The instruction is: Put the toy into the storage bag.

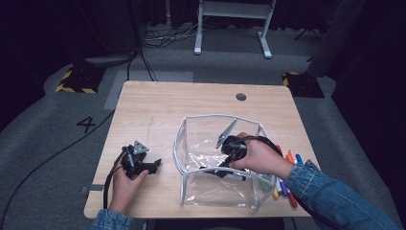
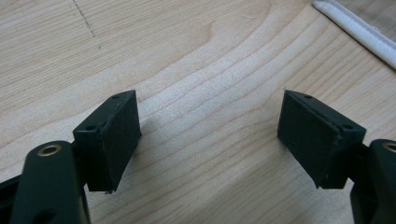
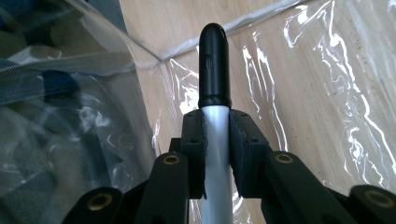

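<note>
Clamped between my right gripper's [image 3: 217,154] pads, a black-capped marker [image 3: 214,70] pointed down inside the clear pouch [image 1: 191,143], ready to be dropped there. Beside it, more markers [image 1: 286,184] waited on the table [image 1: 158,105]. Left gripper [image 2: 210,140] rested wide open, empty.

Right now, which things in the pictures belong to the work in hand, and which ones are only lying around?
In use:
- right gripper, shut on the black-capped marker
- clear bag, standing open, the right gripper inside it
- coloured markers lying beside the bag

Not in use:
- left gripper, open over the bare table
- cables on the floor
</note>
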`<state>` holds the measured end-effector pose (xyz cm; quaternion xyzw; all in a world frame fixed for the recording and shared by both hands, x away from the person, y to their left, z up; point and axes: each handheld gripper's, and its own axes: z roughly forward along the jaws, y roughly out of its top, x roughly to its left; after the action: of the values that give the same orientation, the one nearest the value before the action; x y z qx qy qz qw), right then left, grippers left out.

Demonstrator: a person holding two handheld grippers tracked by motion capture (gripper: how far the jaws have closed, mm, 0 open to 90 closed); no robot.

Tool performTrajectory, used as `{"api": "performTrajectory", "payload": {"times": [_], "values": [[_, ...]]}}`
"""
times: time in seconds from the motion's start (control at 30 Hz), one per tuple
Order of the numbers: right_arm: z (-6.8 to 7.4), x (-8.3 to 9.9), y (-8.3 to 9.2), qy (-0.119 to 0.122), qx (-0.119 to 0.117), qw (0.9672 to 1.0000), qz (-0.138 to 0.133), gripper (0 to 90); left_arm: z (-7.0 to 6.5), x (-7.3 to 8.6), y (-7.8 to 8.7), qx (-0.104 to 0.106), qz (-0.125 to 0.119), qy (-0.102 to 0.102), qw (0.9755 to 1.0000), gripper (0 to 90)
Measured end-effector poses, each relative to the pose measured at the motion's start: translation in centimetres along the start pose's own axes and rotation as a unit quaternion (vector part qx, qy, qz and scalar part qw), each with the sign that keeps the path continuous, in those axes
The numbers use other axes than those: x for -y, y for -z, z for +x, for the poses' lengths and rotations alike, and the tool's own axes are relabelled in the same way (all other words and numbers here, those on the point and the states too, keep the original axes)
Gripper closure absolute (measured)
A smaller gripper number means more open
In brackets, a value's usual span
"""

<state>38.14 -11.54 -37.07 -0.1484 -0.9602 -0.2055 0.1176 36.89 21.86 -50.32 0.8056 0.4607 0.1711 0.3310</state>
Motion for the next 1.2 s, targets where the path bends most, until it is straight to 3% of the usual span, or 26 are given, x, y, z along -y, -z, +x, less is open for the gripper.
{"api": "performTrajectory", "payload": {"times": [0.13, 0.63, 0.8, 0.87, 1.2], "values": [[-0.2, 0.0, -1.0, 0.010, 0.001, 0.9999, 0.014, 77.1, 0.0, 0.0, 0.0, 0.000, 0.000, 0.000, 1.0000, 21.3], [-0.5, -0.1, -3.5, 0.003, -0.017, 0.9971, 0.075, 77.1, 0.0, 0.0, 0.0, 0.000, 0.000, 0.000, 1.0000, 21.3], [-1.2, -0.3, -4.1, 0.005, 0.000, 0.9952, 0.097, 77.0, -0.1, 0.0, 0.0, 0.001, 0.000, 0.000, 1.0000, 21.3], [-1.4, -0.2, -4.3, -0.004, -0.001, 0.9942, 0.107, 77.0, 0.0, 0.0, 0.0, 0.001, -0.001, -0.002, 1.0000, 21.3], [-1.6, -0.2, -5.0, 0.002, -0.009, 0.9929, 0.119, 77.0, -0.1, 0.0, 0.0, 0.003, 0.000, -0.007, 1.0000, 21.3]]}}
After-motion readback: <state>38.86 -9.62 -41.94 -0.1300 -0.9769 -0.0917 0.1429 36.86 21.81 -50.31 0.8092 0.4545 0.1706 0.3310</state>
